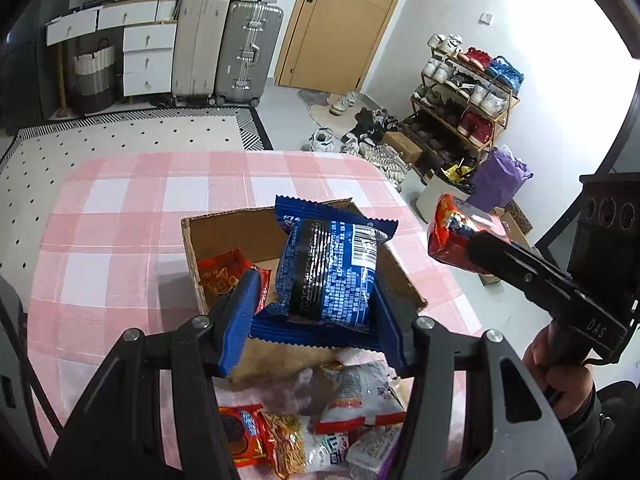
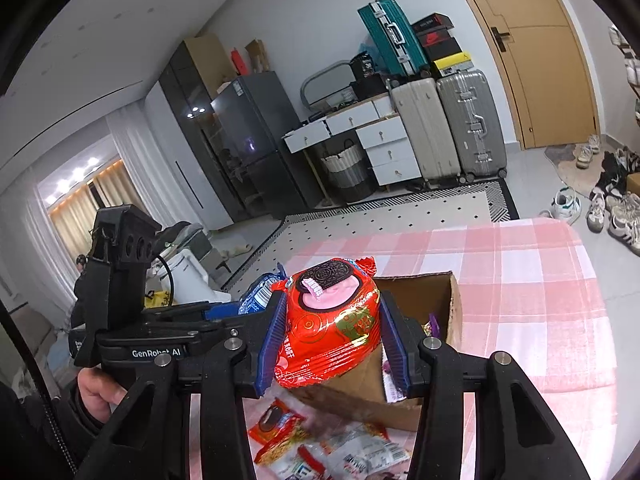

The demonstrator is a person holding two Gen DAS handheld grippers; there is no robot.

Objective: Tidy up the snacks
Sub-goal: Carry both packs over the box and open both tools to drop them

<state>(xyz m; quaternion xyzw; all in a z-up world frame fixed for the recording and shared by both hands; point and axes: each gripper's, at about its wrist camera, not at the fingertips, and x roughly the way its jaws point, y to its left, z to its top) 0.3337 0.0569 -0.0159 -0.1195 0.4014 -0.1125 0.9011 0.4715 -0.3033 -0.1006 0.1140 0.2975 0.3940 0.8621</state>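
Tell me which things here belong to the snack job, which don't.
Job: blue packet in left gripper; red packet in right gripper; cardboard box; loose snacks.
Not: suitcases, shoe rack, door.

Straight ahead of my hand-held gripper: two suitcases (image 1: 228,48) by a wooden door (image 1: 340,20), white drawers (image 1: 148,56) further left, shoe rack (image 1: 464,100) off right.

Home entryway: suitcases (image 1: 228,50), shoe rack (image 1: 466,92), fridge (image 2: 256,140).

Pink-checked tablecloth (image 1: 120,216); blue packet (image 1: 328,268)
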